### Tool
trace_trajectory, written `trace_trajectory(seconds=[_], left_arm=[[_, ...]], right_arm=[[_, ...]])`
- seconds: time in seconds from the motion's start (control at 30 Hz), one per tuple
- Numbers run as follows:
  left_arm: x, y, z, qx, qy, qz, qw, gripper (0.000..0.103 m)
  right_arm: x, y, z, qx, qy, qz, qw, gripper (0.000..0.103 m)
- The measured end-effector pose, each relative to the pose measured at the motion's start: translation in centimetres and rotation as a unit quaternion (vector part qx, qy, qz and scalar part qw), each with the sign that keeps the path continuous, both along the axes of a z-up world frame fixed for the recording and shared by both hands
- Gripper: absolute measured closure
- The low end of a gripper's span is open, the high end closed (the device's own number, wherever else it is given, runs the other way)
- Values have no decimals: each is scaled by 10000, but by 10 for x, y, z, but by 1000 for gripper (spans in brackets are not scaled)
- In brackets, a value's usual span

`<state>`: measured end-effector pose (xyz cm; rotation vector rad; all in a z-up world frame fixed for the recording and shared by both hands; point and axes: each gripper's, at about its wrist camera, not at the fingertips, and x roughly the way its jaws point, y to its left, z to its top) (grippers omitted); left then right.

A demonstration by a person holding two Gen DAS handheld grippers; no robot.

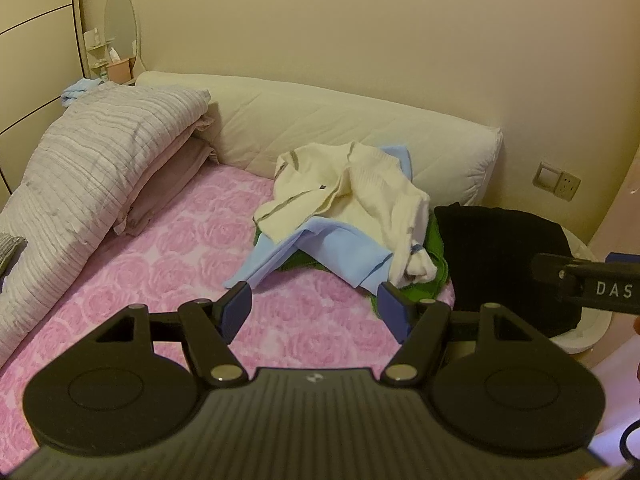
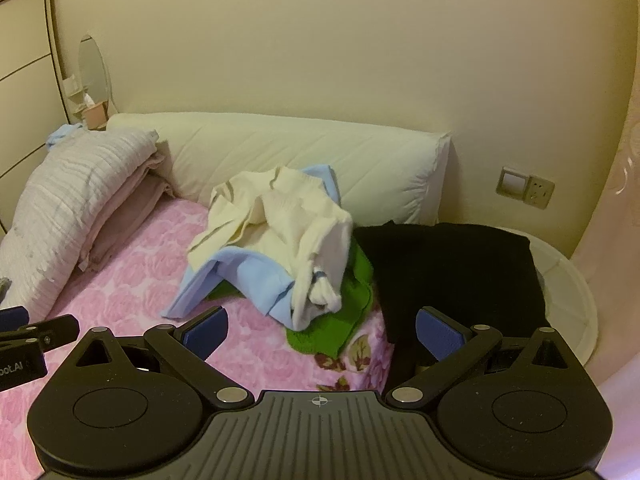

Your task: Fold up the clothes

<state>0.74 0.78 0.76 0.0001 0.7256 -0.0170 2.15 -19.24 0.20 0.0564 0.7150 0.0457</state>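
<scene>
Left wrist view: your left gripper (image 1: pixel 314 304) is spread wide, empty, above the pink bedspread (image 1: pixel 160 264). The clothes pile sits ahead near the bolster (image 1: pixel 360 136): cream sweater (image 1: pixel 360 196) on top, light blue garment (image 1: pixel 320 252) under it, green garment (image 1: pixel 436 264) at bottom. Black garment (image 1: pixel 500 256) just right.

Right wrist view: your right gripper (image 2: pixel 320 330) also gapes, empty. Same pile ahead-left, black garment draped over a white round stand (image 2: pixel 572 292).
</scene>
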Motion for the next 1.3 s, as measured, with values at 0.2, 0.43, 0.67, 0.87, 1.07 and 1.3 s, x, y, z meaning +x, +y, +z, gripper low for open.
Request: trace_trajectory(seconds=[0.2, 0.43, 0.67, 0.87, 1.07, 1.3], left_arm=[[12, -2, -2, 6, 25, -81, 10000, 36], [35, 0, -8, -29, 187, -80, 9998, 36], [70, 4, -25, -62, 472, -49, 9989, 36], [109, 6, -42, -90, 678, 3, 9977, 36], [162, 7, -62, -91, 989, 70, 9950, 36], [232, 0, -91, -197, 1337, 1, 9908, 37]], right_arm=[[3, -2, 0, 141, -39, -31, 9999, 0], [17, -7, -1, 144, 88, -78, 9998, 0], [46, -11, -14, 230, 331, -79, 9992, 0], [87, -7, -29, 192, 518, 79, 9984, 0], [140, -6, -51, 82, 798, 204, 9966, 0], [204, -15, -80, -145, 1030, 267, 9942, 0]])
